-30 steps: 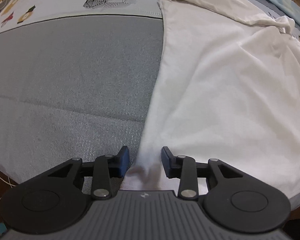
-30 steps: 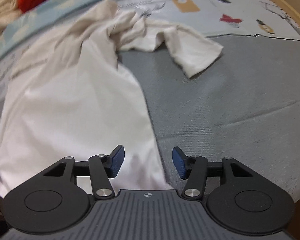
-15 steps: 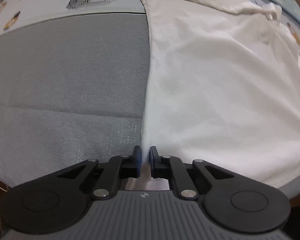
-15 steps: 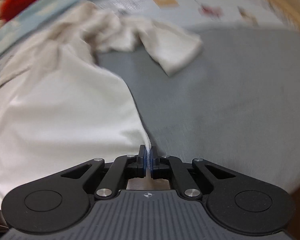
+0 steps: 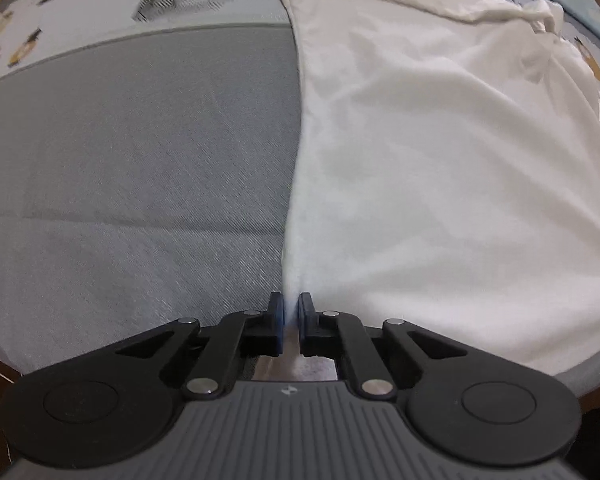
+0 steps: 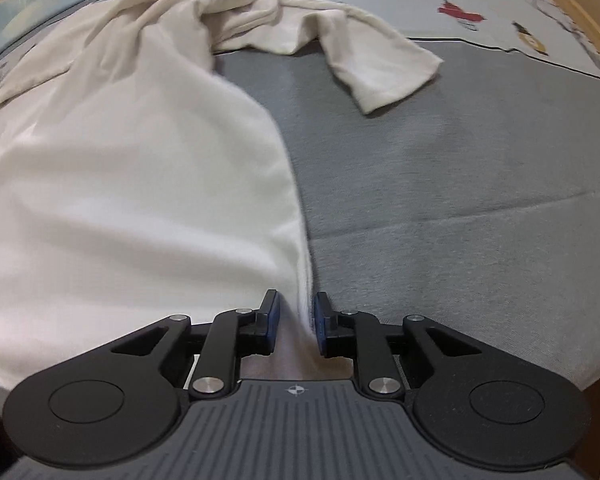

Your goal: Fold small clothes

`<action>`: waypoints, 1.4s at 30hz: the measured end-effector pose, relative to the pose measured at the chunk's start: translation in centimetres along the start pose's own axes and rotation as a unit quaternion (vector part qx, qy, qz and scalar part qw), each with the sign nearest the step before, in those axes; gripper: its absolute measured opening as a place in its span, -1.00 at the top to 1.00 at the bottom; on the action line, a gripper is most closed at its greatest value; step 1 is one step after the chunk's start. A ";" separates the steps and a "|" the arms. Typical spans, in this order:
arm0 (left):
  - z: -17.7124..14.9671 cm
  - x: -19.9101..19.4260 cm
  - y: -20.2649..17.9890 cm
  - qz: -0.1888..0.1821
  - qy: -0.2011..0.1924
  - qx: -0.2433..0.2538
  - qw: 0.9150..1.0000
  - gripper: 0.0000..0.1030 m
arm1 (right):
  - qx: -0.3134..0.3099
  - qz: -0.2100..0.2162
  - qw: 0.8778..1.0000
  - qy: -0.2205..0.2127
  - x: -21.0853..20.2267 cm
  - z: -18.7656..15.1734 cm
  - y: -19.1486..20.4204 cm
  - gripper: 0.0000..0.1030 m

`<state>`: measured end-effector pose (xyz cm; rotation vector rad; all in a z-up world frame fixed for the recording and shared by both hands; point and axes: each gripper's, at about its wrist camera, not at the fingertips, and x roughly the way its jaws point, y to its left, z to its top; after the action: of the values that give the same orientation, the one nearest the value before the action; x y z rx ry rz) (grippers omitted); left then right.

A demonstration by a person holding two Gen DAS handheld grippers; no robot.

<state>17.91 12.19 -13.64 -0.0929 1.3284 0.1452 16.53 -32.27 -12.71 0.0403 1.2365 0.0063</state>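
Left gripper pinches the rumpled white shirt.

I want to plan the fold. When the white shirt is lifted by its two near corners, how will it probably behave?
The white shirt will probably hang limp, since it already lies in soft wrinkles and its fabric bunches thin between the pads of the left hand-held gripper. It seems light. The crumpled sleeve may drag and stay folded under, seen past the right hand-held gripper.
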 end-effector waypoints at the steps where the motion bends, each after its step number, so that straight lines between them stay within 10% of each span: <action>1: -0.1 0.0 0.1 0.003 -0.001 -0.002 1.000 0.87 | -0.006 0.004 1.000 -0.007 -0.2 0.1 0.2 0.94; 8: -0.1 0.5 -0.4 0.016 0.012 0.010 1.000 0.76 | 0.023 -0.011 1.000 -0.007 0.1 0.3 -0.9 0.93; 16: 1.4 -3.9 1.3 -0.073 -0.096 -0.055 0.991 0.59 | 0.025 0.000 0.996 -0.081 -2.1 0.8 -0.5 0.73; 19: 1.5 -2.6 0.6 -0.084 -0.054 -0.040 0.994 0.59 | 0.010 0.016 0.997 -0.077 -2.0 0.9 -0.2 0.61; 22: 0.9 0.7 -0.6 -0.020 0.029 -0.004 0.999 0.63 | -0.019 -0.017 0.999 -0.027 -0.4 0.5 0.3 0.61; 26: 1.1 0.7 -1.3 -0.005 0.028 0.011 1.000 0.63 | -0.024 -0.018 1.000 0.006 0.6 0.5 0.5 0.62; 28: 1.1 0.4 -1.4 -0.001 0.023 0.007 1.000 0.63 | -0.035 0.003 0.999 0.006 0.6 0.5 1.0 1.00; 35: 1.0 -0.5 -0.3 -0.013 0.006 -0.019 1.000 0.43 | -0.069 0.008 0.998 -0.015 0.3 0.8 1.9 1.00; 42: 0.9 0.3 1.3 -0.038 0.034 -0.030 0.998 0.43 | -0.060 -0.015 0.998 -0.012 0.4 0.9 0.5 0.59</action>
<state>18.67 13.63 -13.69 -0.2002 1.3871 0.1169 17.52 -31.83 -12.78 -0.0812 1.2113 0.0543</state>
